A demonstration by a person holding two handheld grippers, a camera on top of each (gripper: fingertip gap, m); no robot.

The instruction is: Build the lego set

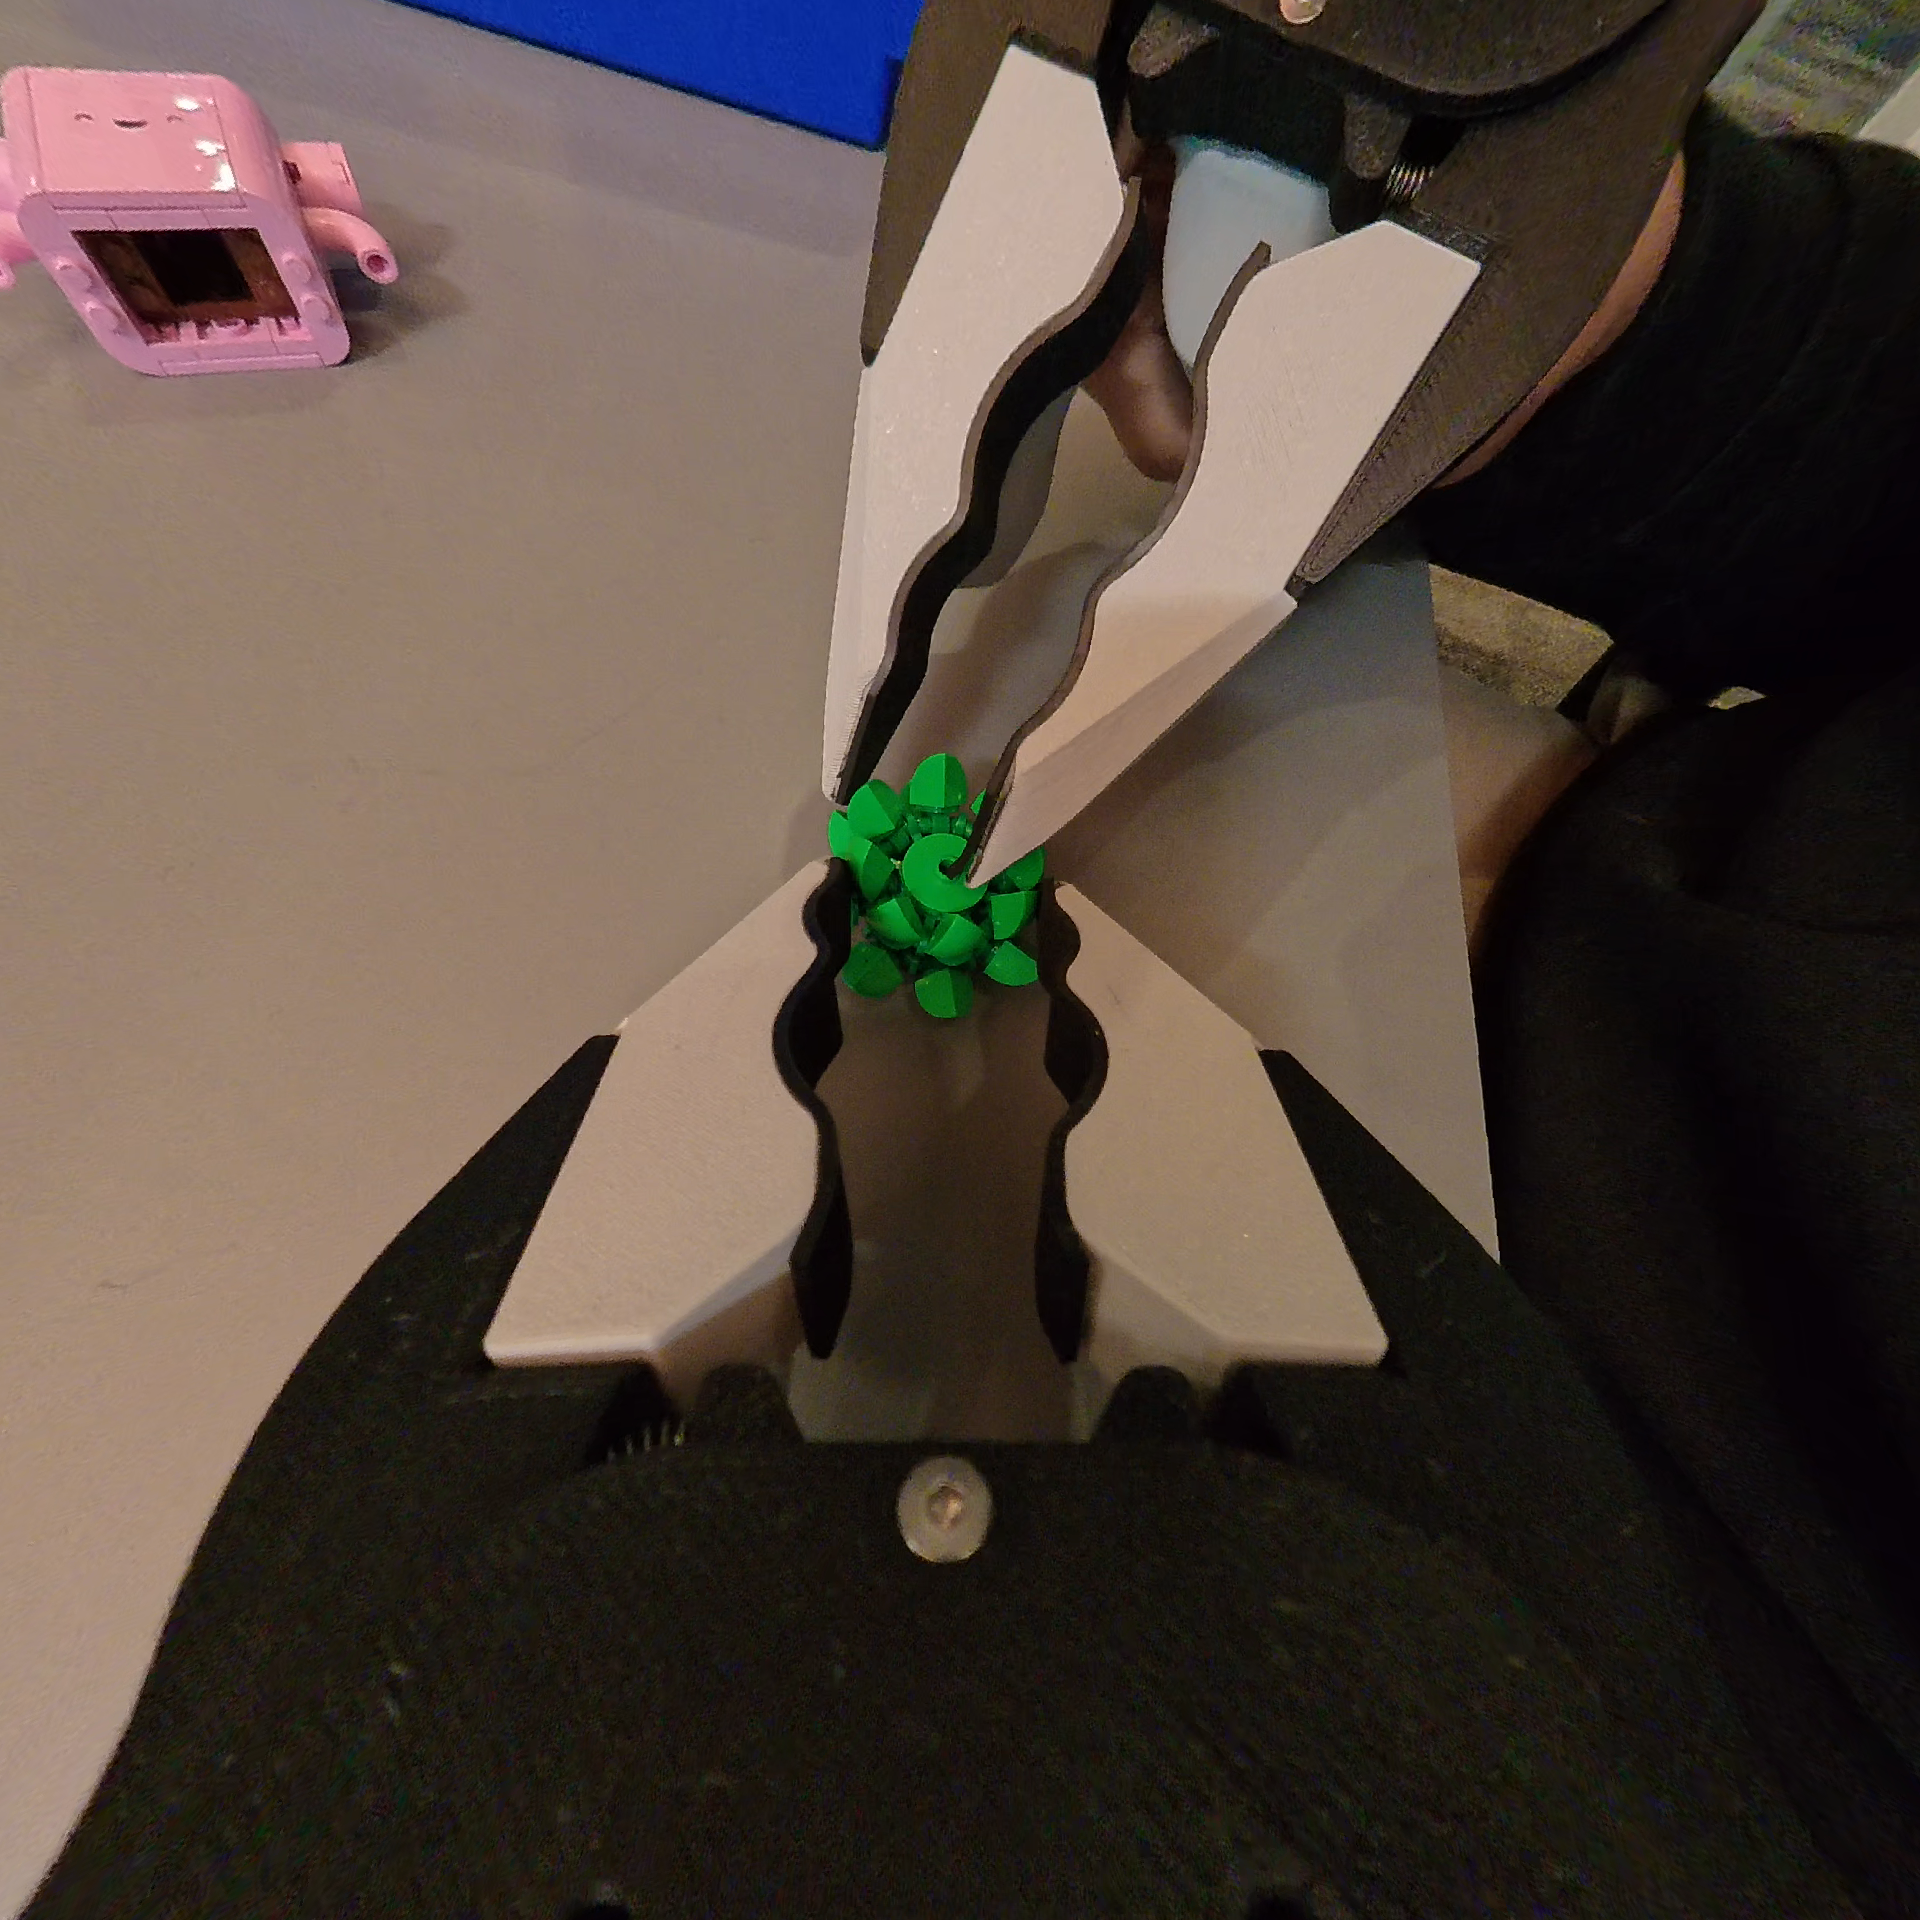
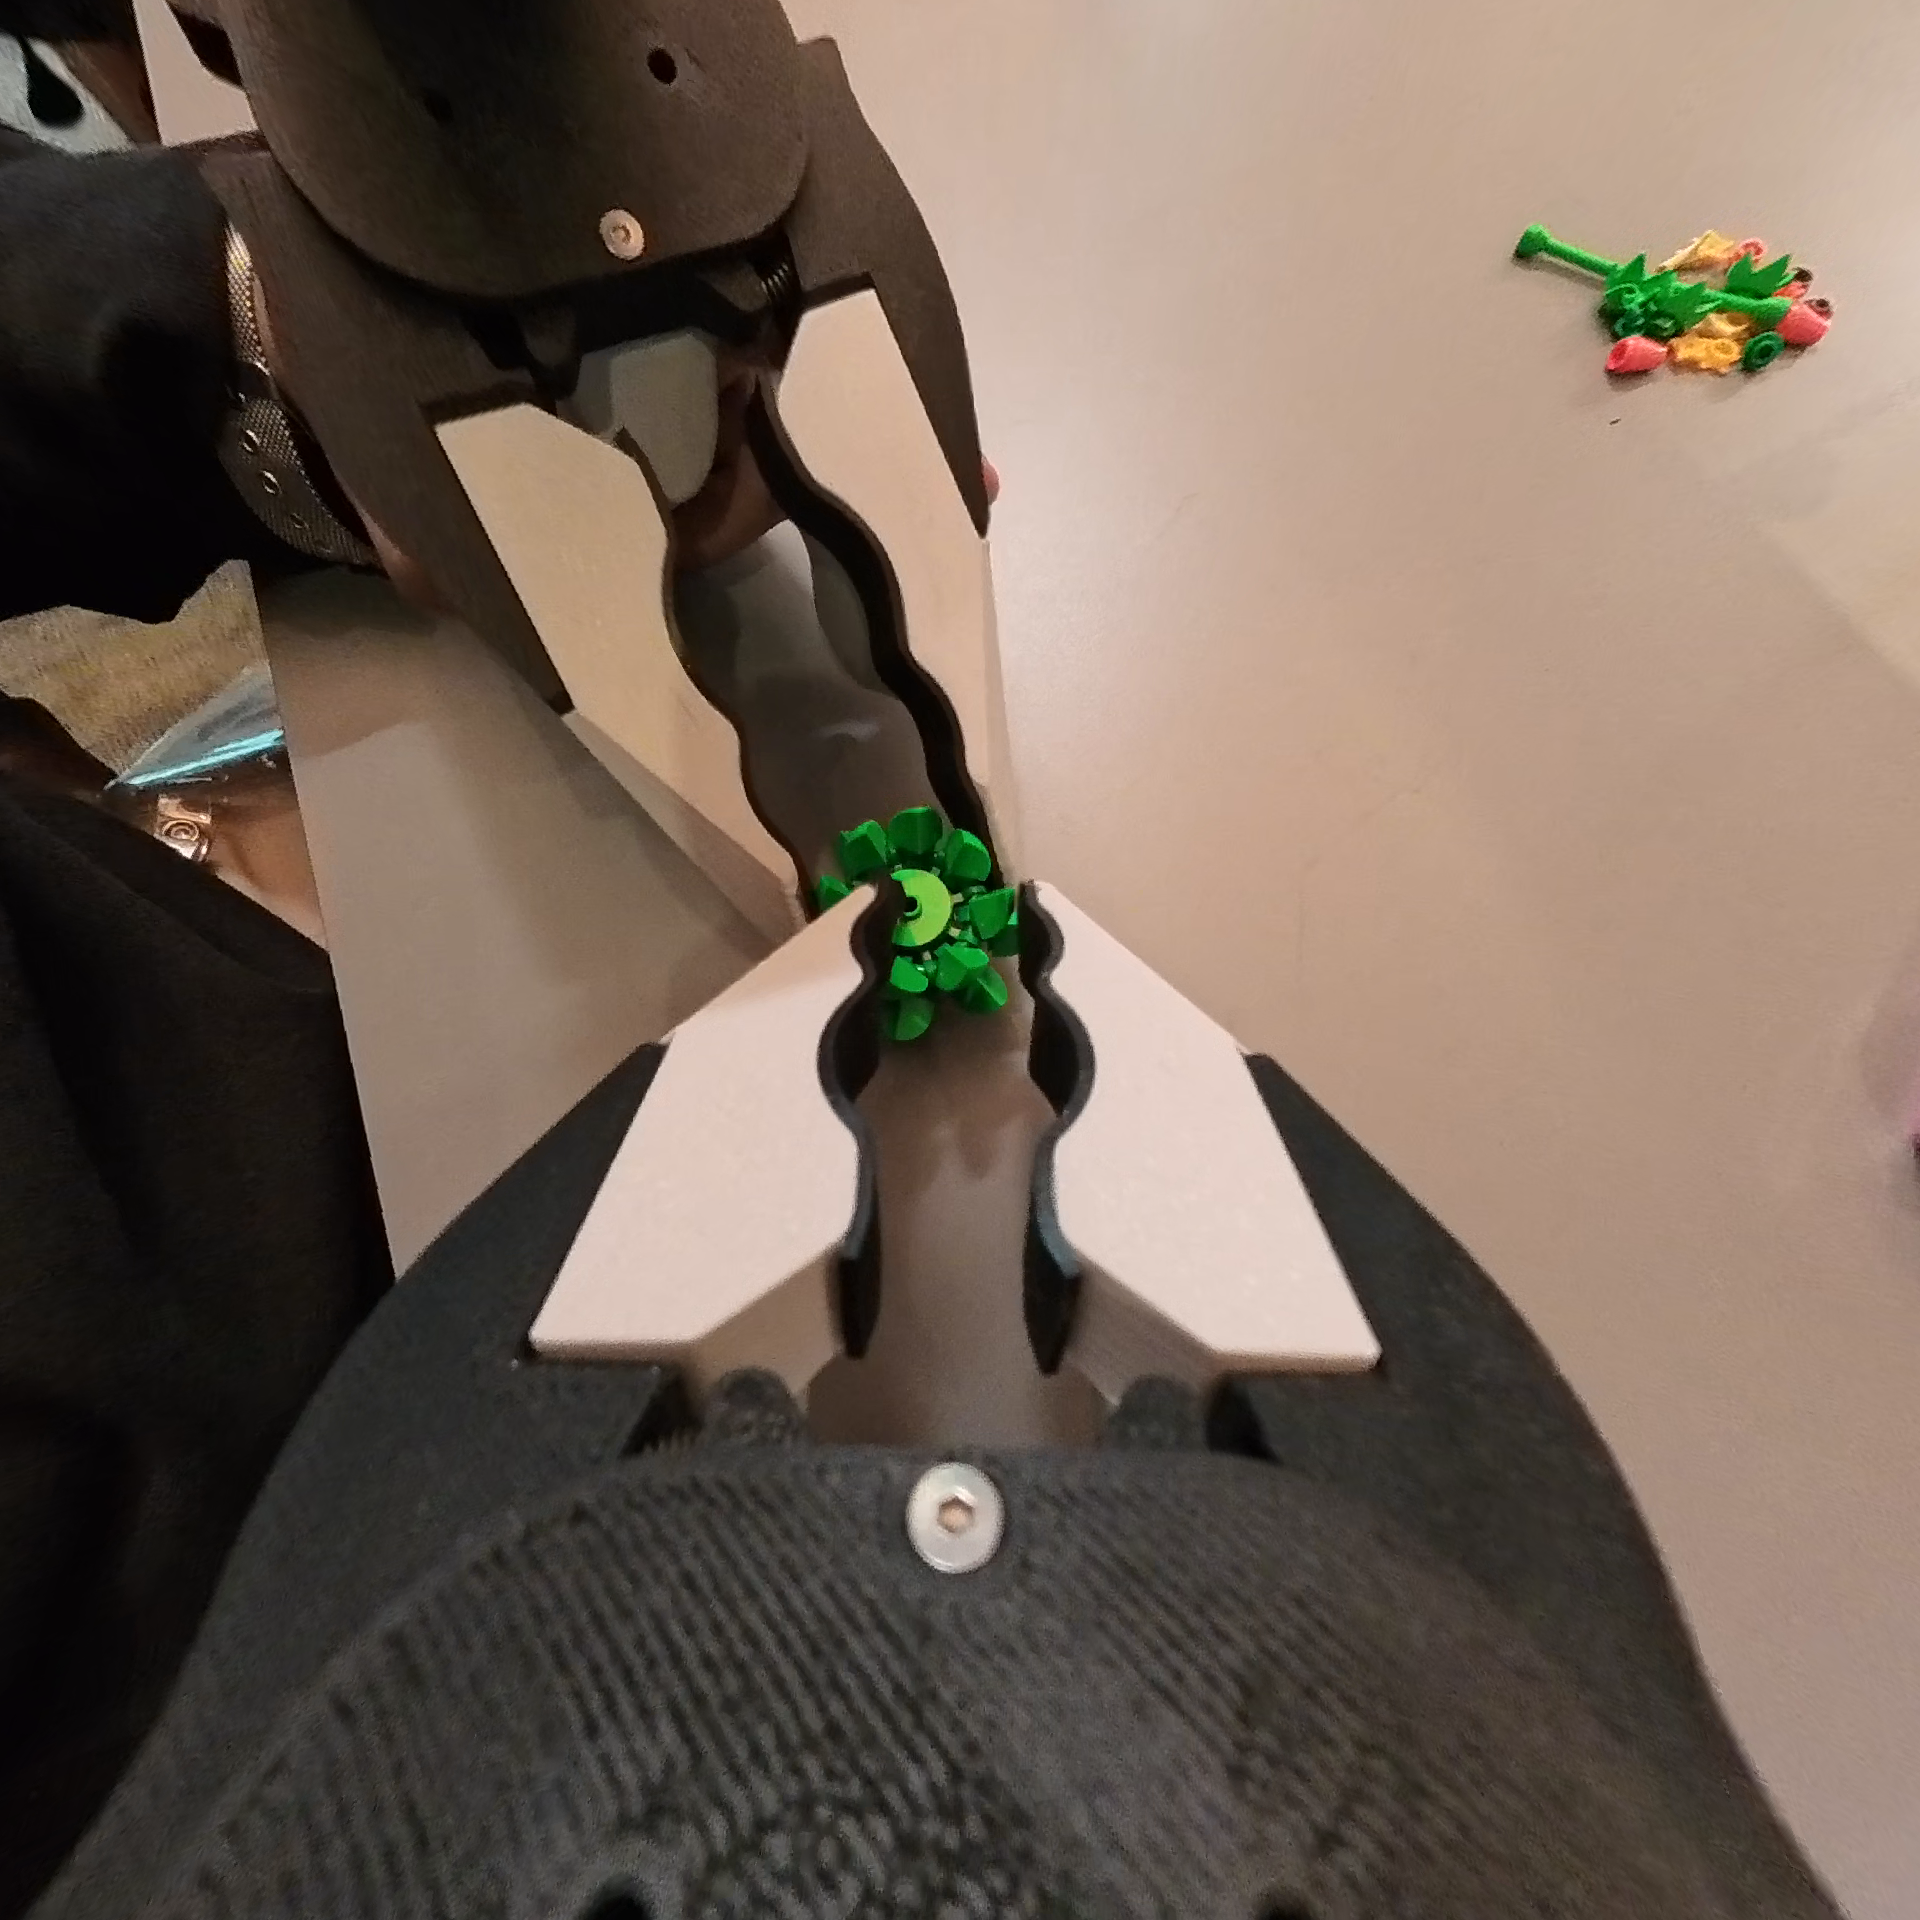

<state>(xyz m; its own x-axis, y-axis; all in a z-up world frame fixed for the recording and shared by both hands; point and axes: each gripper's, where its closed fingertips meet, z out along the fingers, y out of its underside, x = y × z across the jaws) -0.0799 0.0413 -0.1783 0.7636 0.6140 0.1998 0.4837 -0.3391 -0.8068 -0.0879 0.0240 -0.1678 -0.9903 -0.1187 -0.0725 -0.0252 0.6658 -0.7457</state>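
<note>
A green lego cluster of small rounded leaf-like pieces is held in the air between the two grippers, above the grey table. In the left wrist view, the left gripper is seen with its two wavy-edged fingers closed in on the cluster from either side, the piece being pinched just at the fingertips, with the rest of the gap behind it left empty. The right gripper is seen coming in from the opposite side, tip to tip with the left one; one of its fingertips is set against a green ring-shaped piece at the middle of the cluster, and the other touches the cluster's far edge, so the same piece appears to be gripped by it too. In the right wrist view the same cluster is found between the tips of the right gripper, with the left gripper closing on it from beyond. Far off to the left of the left gripper's fingers, a pink lego figure with a square dark opening lies on the table, and a blue surface is seen beyond it. Well to the right of the right gripper's fingers, a small heap of loose pieces, green, red and yellow, lies on the table. No brand, label or readable writing is made out on any surface.
</note>
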